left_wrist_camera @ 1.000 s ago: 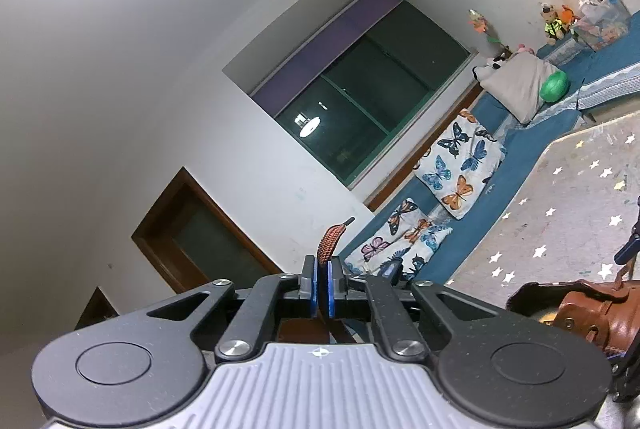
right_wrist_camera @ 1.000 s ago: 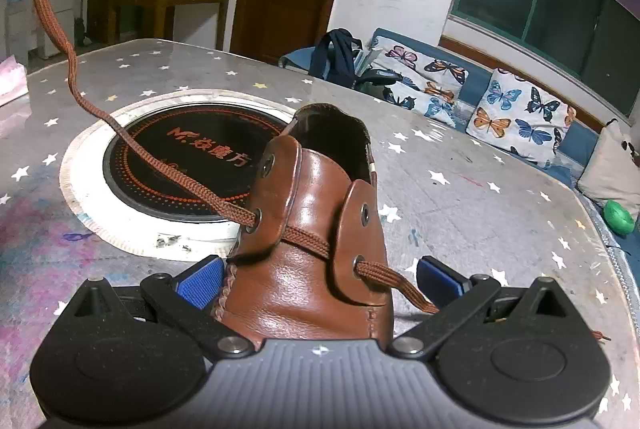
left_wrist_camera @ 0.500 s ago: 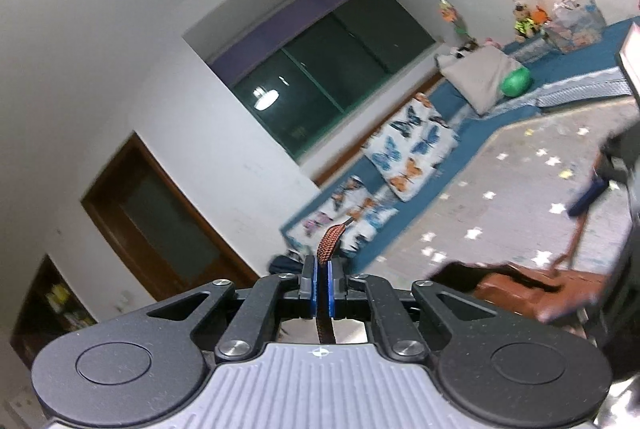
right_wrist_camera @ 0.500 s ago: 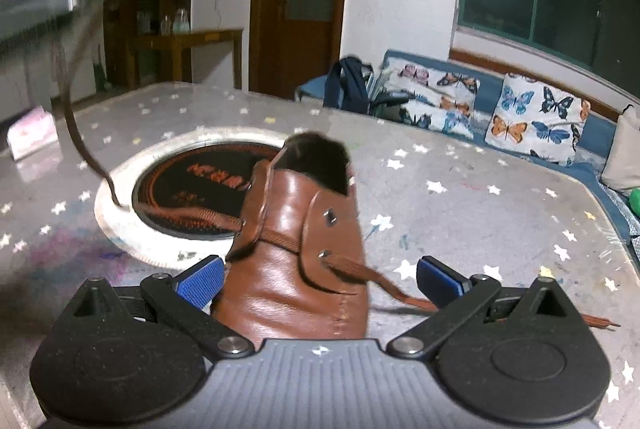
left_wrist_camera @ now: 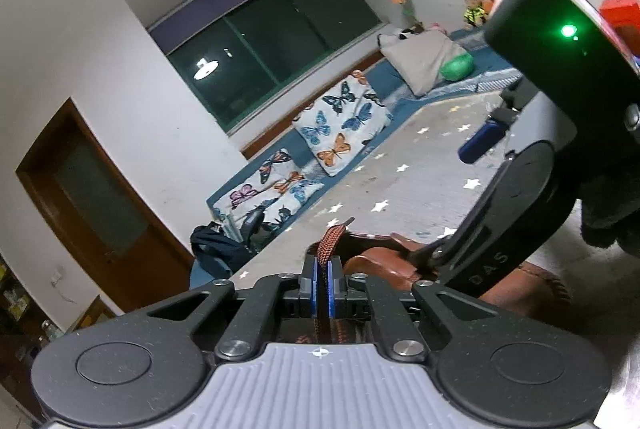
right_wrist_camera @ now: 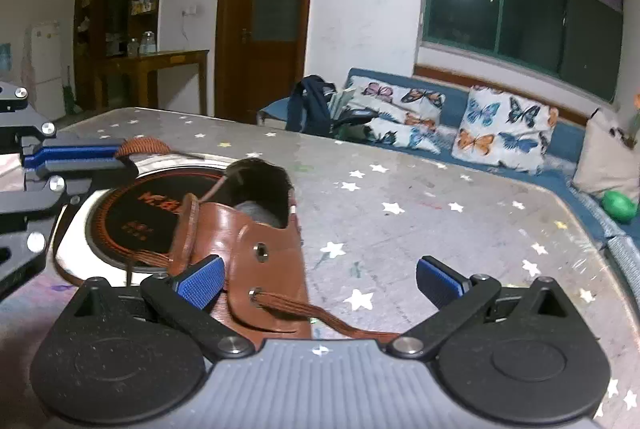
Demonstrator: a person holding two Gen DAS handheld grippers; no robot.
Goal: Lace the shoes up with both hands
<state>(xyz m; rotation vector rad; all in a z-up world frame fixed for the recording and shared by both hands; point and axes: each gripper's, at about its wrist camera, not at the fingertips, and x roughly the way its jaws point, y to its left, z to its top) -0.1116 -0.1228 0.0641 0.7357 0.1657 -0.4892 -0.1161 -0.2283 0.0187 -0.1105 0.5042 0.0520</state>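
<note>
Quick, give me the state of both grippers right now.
Left gripper: shut on the brown shoelace.
Right gripper: open, holding nothing; the brown shoe sits between its fingers.

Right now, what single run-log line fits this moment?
left hand-held gripper: shut on lace end | right hand-held gripper: open, holds nothing | brown shoe: on starred table, upper eyelet unlaced
</note>
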